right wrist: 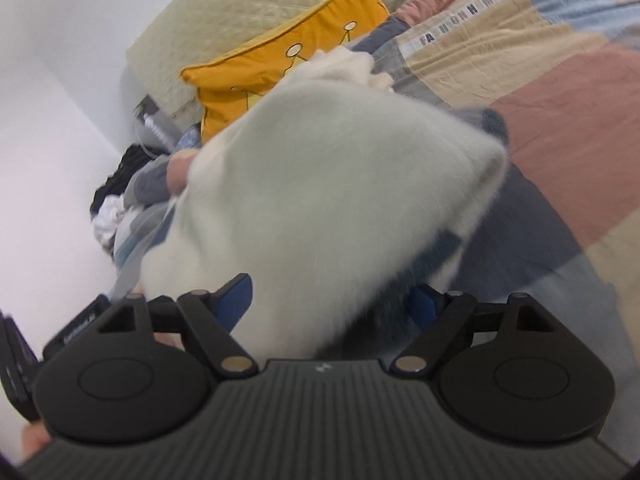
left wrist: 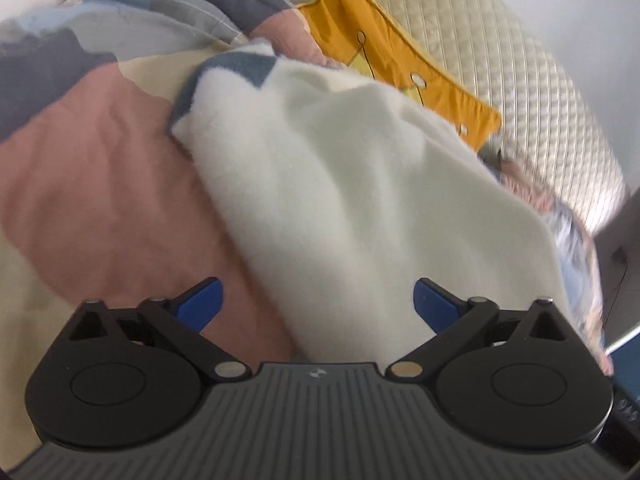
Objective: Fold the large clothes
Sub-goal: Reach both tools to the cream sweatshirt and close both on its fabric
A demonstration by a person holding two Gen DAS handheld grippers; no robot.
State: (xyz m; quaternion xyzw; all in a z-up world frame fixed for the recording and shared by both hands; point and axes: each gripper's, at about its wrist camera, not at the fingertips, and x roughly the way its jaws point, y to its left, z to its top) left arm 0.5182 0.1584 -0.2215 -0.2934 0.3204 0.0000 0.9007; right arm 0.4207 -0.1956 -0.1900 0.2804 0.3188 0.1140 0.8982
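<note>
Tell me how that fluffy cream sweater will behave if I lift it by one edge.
The cream sweater will probably flop and drape: it already lies in soft rounded folds on the patchwork quilt. Its fuzzy pile suggests it grips rather than slides. It looks bulky but likely light for its size.

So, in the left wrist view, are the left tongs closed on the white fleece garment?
No, the left tongs stand wide open, with the white fleece garment lying between and beyond the blue tips.
</note>
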